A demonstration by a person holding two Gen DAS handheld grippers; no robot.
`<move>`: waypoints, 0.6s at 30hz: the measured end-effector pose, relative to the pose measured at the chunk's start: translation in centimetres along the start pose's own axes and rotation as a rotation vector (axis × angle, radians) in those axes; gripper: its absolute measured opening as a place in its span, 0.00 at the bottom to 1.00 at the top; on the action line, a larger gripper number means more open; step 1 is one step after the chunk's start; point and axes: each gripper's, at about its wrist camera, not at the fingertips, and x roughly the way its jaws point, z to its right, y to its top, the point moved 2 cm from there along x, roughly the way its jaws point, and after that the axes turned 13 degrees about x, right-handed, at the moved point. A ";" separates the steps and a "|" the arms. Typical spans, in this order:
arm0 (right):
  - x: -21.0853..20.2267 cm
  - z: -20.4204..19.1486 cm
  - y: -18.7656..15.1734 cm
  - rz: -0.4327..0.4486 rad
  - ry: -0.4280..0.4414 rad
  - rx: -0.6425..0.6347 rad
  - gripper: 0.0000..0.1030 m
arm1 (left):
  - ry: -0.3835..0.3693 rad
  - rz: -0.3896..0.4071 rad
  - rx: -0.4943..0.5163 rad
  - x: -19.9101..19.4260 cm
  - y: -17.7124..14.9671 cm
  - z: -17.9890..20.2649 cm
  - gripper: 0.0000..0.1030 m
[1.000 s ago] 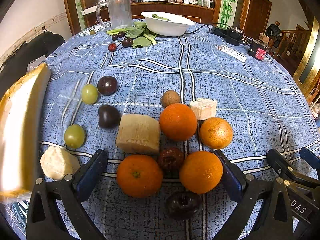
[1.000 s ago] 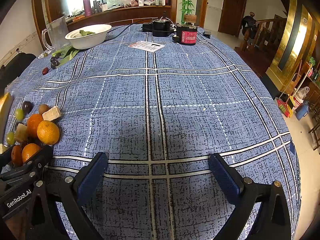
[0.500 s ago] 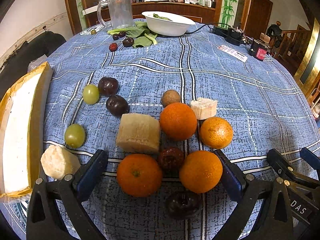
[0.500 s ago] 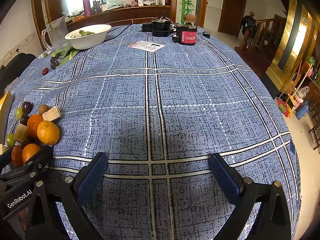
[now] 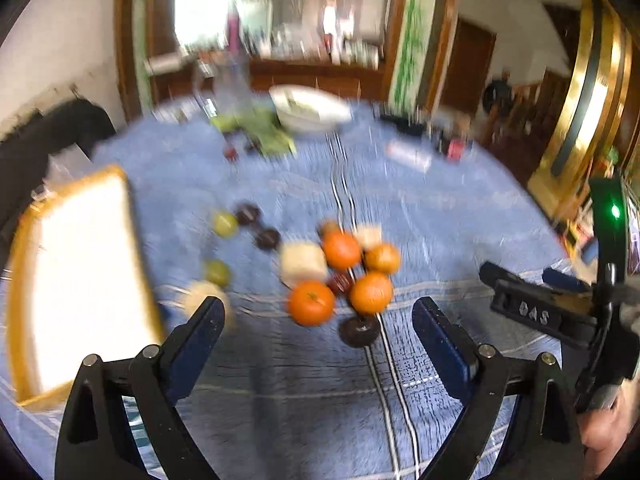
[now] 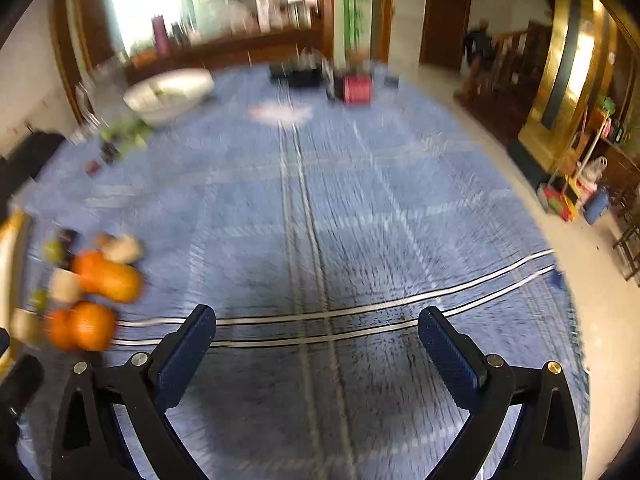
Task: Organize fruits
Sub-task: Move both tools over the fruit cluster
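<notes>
Several oranges (image 5: 311,303) lie bunched mid-table with pale fruit chunks (image 5: 303,263), dark plums (image 5: 268,238), green grapes (image 5: 225,223) and a dark wrinkled fruit (image 5: 359,330). A white tray with a yellow rim (image 5: 80,272) lies to their left. My left gripper (image 5: 318,314) hovers above and short of the bunch; its jaws are closing with nothing between them. My right gripper (image 6: 317,322) stands open over bare blue cloth, with the same fruit (image 6: 92,280) off to its left. It also shows at the right of the left wrist view, as the right gripper (image 5: 536,312). Both views are motion-blurred.
At the far end of the table (image 6: 360,208) stand a white bowl (image 5: 312,110), a glass jug (image 5: 230,80), green leaves (image 5: 260,132), a paper slip (image 5: 408,154) and black and red devices (image 6: 356,88). The table's edge drops to the floor on the right.
Both grippers have lifted and drawn back, so the fruit looks smaller and farther off. The left fingers stand a little closer together. The views have gone blurry.
</notes>
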 end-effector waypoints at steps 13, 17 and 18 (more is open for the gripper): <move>-12.3 -4.5 -5.8 0.358 0.119 0.000 0.99 | 0.077 0.143 -0.018 -9.8 -2.3 -4.4 0.92; -13.7 -4.9 -6.5 0.440 0.124 0.007 0.99 | 0.092 0.161 -0.003 -11.2 -2.8 -4.8 0.92; -14.1 -4.9 -6.6 0.456 0.136 0.006 0.99 | 0.090 0.164 -0.004 -11.4 -3.0 -4.8 0.92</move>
